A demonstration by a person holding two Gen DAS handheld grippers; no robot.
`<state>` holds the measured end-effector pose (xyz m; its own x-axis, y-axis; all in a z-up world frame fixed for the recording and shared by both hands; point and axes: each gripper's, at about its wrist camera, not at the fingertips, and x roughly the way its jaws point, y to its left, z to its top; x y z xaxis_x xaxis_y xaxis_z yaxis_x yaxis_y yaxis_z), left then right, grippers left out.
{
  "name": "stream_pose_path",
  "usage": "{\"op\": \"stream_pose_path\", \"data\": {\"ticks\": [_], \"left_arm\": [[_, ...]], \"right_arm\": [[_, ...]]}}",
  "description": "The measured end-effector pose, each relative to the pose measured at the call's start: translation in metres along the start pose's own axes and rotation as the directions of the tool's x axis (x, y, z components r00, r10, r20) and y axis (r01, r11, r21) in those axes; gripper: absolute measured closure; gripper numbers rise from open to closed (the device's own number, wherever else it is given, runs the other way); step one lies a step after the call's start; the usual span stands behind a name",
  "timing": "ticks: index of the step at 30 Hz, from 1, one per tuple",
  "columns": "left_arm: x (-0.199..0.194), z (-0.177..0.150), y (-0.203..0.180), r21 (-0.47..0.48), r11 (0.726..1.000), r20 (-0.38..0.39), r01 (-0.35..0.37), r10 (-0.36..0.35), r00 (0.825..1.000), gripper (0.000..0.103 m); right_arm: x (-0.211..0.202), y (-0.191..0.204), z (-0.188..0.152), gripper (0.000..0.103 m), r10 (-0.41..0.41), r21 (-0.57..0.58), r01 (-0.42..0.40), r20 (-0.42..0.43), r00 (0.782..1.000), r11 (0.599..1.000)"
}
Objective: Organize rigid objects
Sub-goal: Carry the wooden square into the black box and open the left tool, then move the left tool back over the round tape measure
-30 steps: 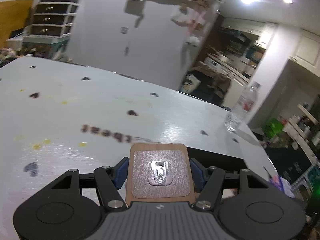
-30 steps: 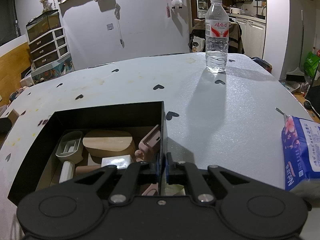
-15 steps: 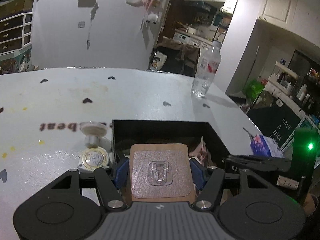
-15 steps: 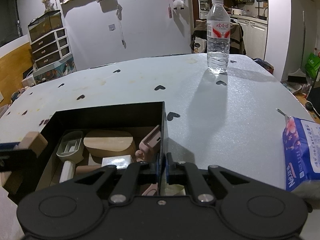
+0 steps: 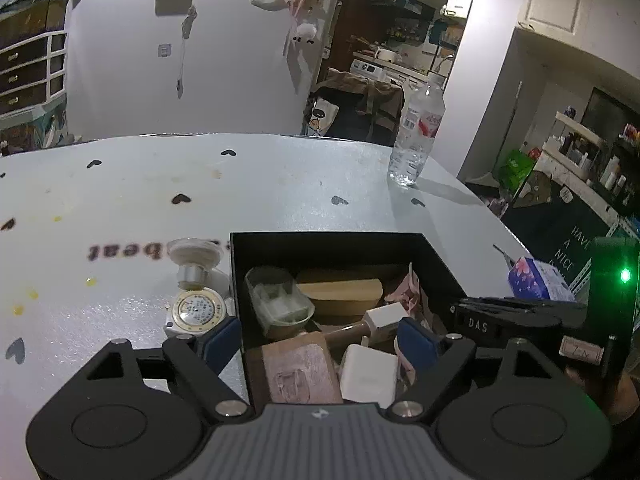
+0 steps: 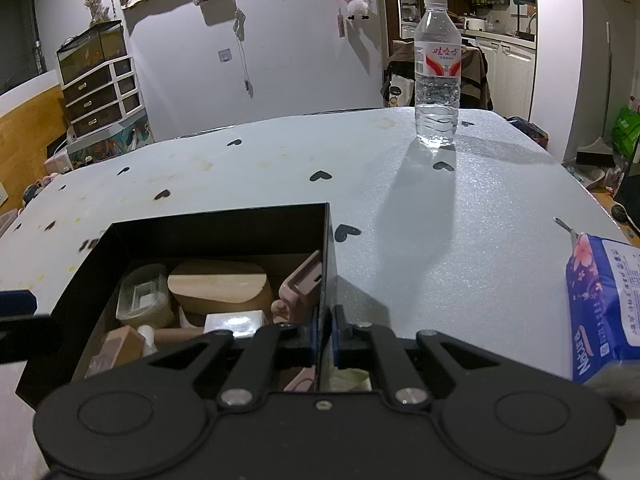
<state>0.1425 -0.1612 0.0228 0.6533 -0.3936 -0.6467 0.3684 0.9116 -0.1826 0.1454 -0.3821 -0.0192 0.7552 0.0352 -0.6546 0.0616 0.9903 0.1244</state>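
The brown square board with a clear plastic hook on its face (image 5: 298, 372) lies tilted in the near corner of the open black rectangular box (image 5: 332, 240), free of the pads. Over it hangs the left gripper (image 5: 320, 340): its jaws have just been opening and stand wide apart, one blue pad outside the box's left wall, the other inside over the contents. Beside the board lie a white rounded block (image 5: 368, 374), a pale wooden oval piece (image 5: 340, 290) and a clear plastic dish (image 5: 278, 298).

The right gripper (image 6: 328, 330) is clamped on the box's right wall, pads pinching the thin black edge. Left of the box on the white heart-printed table (image 5: 120, 200) sits a small round gold-faced dial (image 5: 196, 310). A clear water bottle (image 6: 436, 80) stands at the far edge, and a blue tissue pack (image 6: 604, 312) lies right.
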Motion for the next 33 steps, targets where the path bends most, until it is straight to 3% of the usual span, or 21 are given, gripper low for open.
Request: {"op": "stream_pose_path", "data": {"ticks": [13, 20, 25, 33], "left_arm": [[0.002, -0.007, 0.005, 0.035, 0.999, -0.054, -0.01, 0.011, 0.998, 0.012], [0.0, -0.007, 0.006, 0.038, 0.999, -0.041, -0.002, 0.004, 0.999, 0.001], [-0.001, -0.005, 0.011, 0.021, 1.0, -0.03, 0.0, 0.001, 1.0, 0.0], [-0.008, 0.0, 0.044, -0.04, 0.997, 0.013, -0.069, 0.069, 0.998, 0.0]], "right_arm": [[0.0, 0.0, 0.001, 0.096, -0.002, 0.0, 0.002, -0.002, 1.0, 1.0], [0.001, 0.0, 0.001, 0.096, -0.004, -0.001, 0.004, -0.002, 1.0, 1.0], [0.002, 0.0, 0.001, 0.096, -0.006, -0.001, 0.006, -0.003, 1.0, 1.0], [0.003, 0.0, 0.001, 0.096, -0.009, -0.003, 0.009, -0.005, 1.0, 1.0]]}}
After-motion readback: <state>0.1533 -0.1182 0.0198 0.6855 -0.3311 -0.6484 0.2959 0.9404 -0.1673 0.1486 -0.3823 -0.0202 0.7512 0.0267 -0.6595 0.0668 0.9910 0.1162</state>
